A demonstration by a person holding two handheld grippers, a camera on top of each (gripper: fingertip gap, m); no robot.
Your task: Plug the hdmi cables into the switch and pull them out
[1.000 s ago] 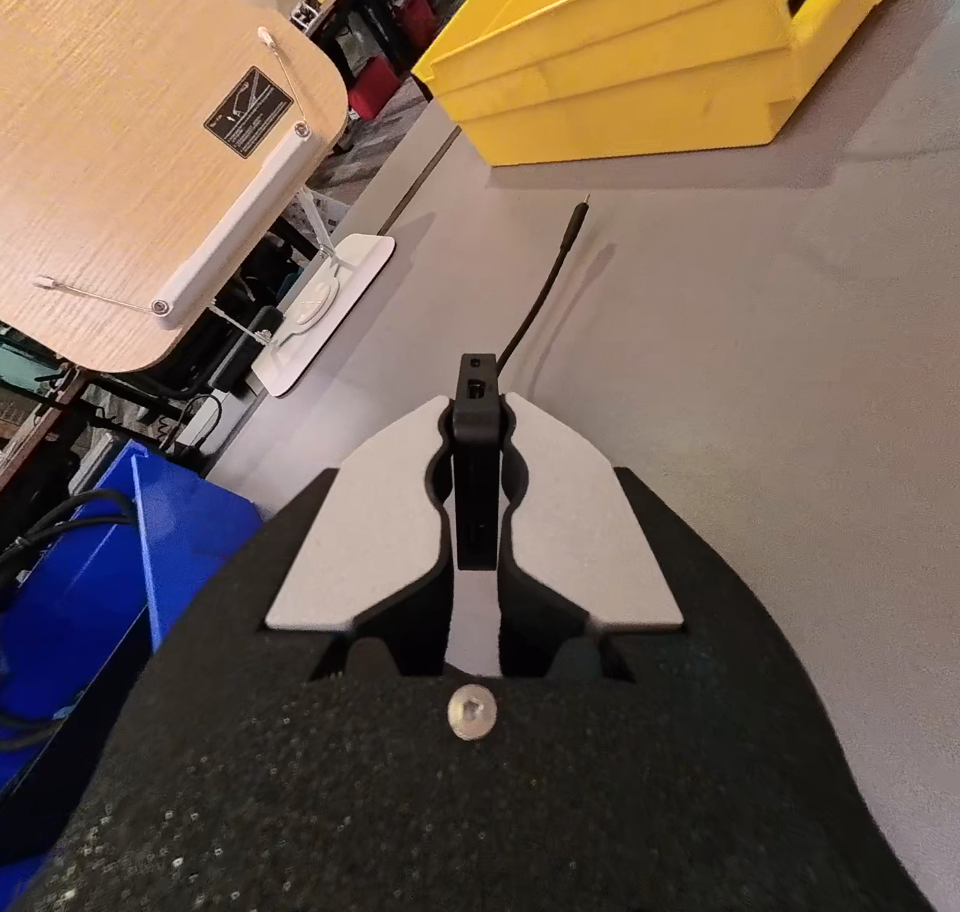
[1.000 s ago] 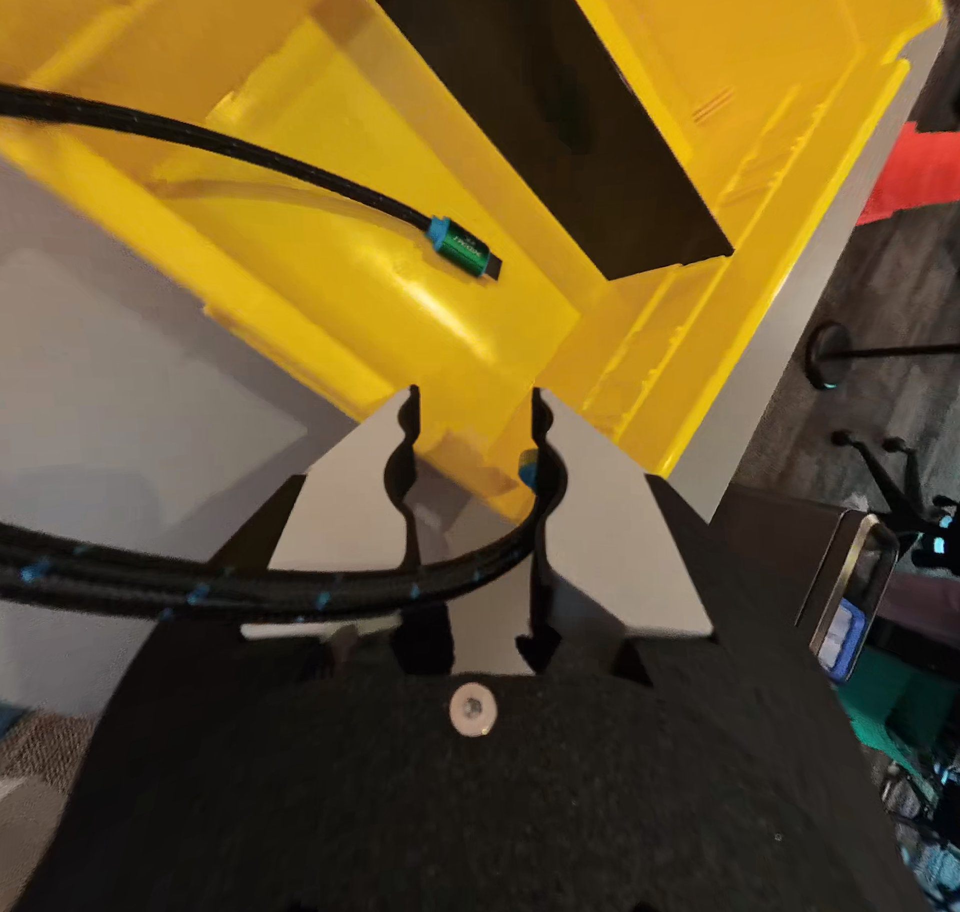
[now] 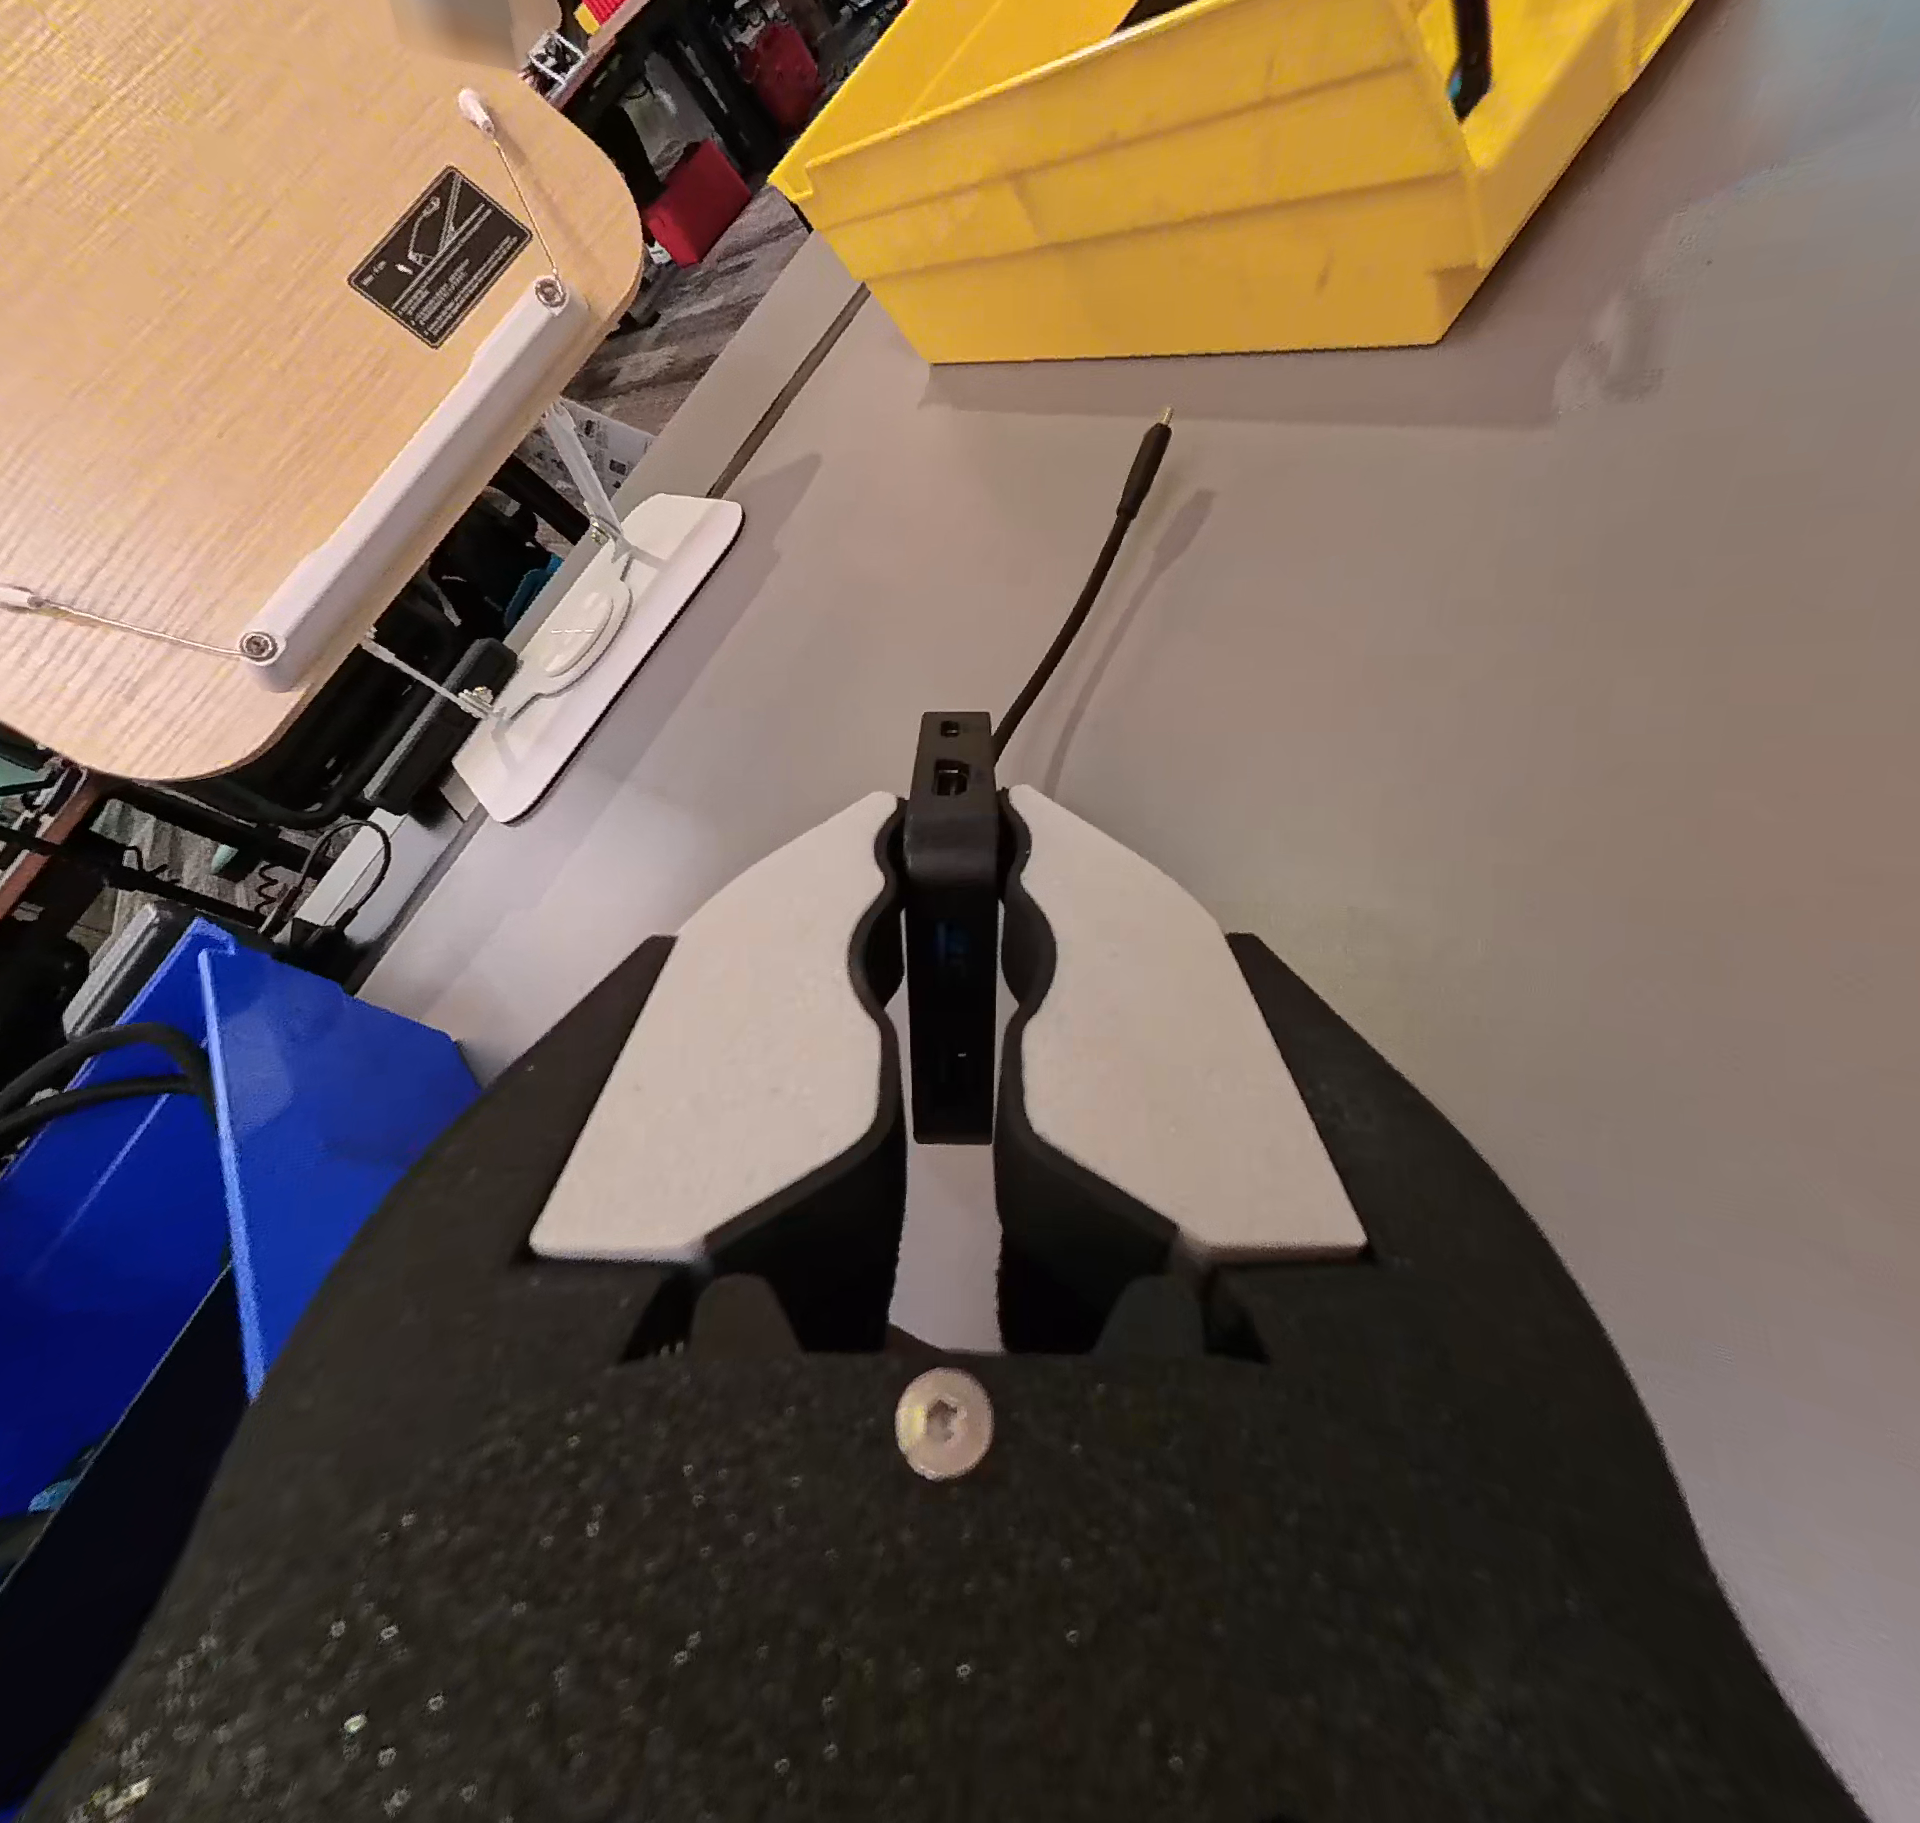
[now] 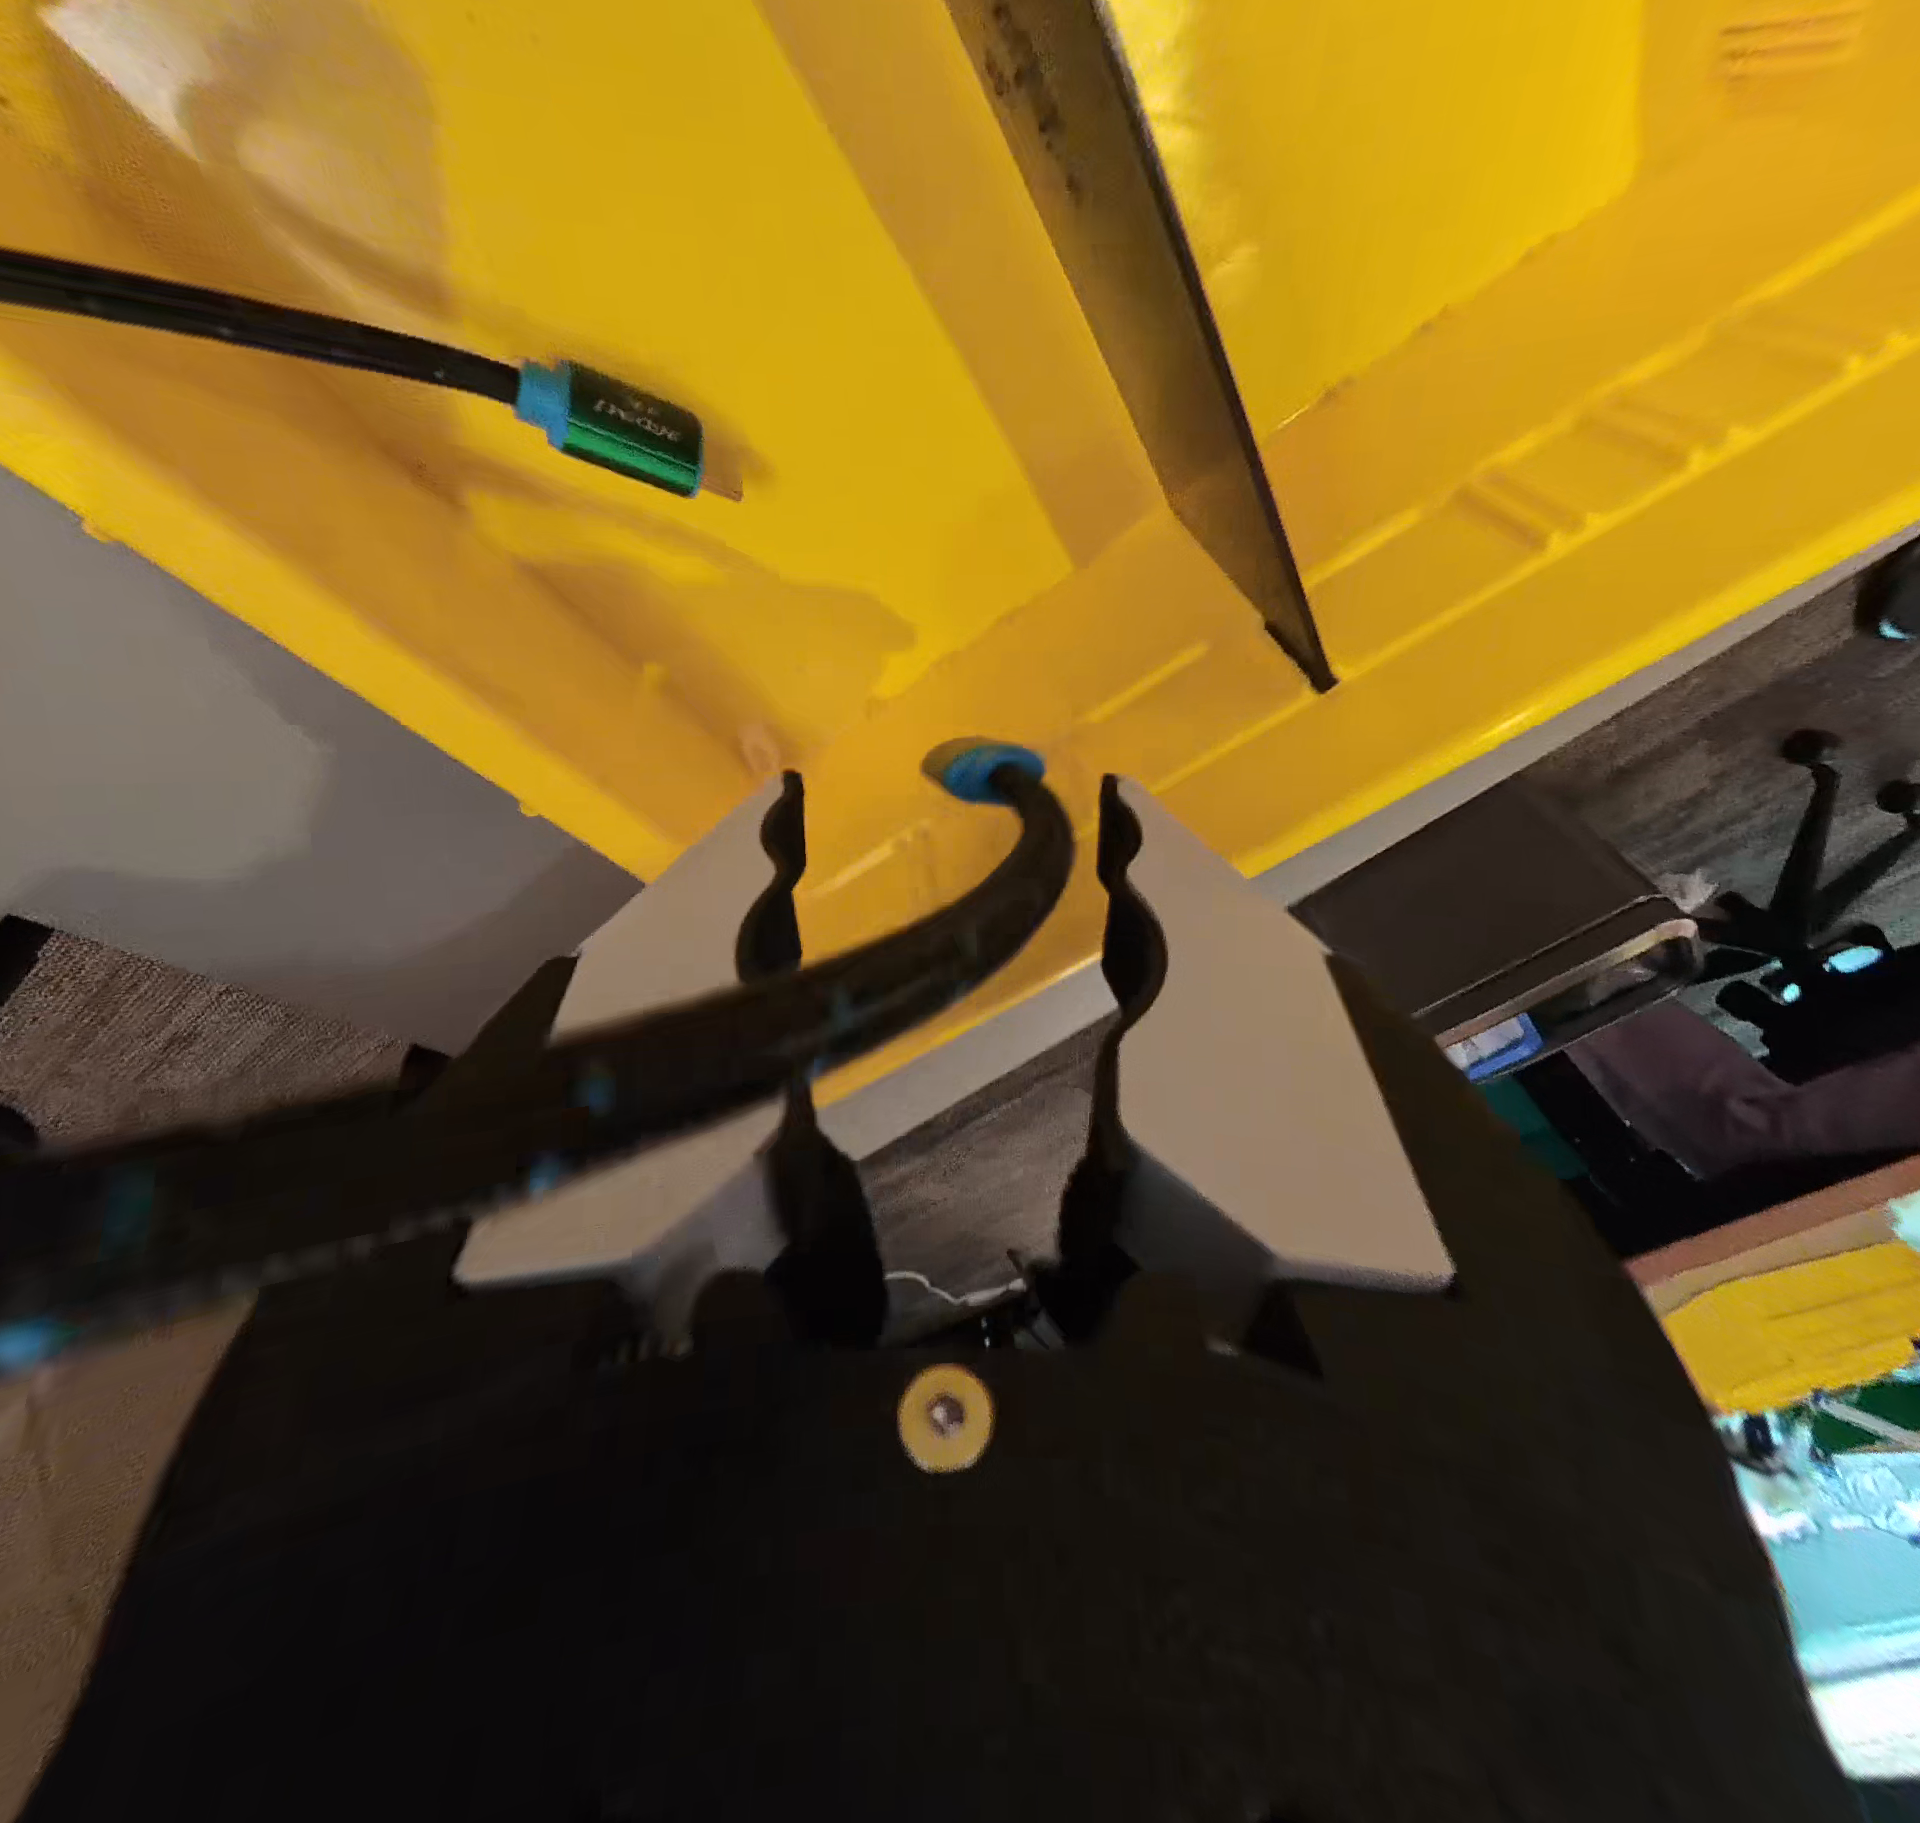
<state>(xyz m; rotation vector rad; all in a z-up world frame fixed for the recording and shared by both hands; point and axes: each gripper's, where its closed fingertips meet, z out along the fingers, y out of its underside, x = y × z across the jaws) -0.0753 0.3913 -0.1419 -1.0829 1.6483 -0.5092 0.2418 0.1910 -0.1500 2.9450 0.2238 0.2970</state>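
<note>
grey table (image 3: pixel 1455 838); L jaws grip switch (image 3: pixel 951 900); R jaws apart, cable (image 4: pixel 914 952) plug hidden

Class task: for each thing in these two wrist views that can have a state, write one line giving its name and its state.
left gripper: shut on the switch.
switch: clamped edge-up, visible port empty.
thin lead: trails from the switch, plug free.
right gripper: open, a cable draped between its fingers.
green HDMI plug: unplugged, inside the yellow bin.

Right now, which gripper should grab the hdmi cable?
Right. The right gripper is open with the braided hdmi cable lying loose between its fingers over the yellow bin. The left gripper is shut on the switch.
</note>
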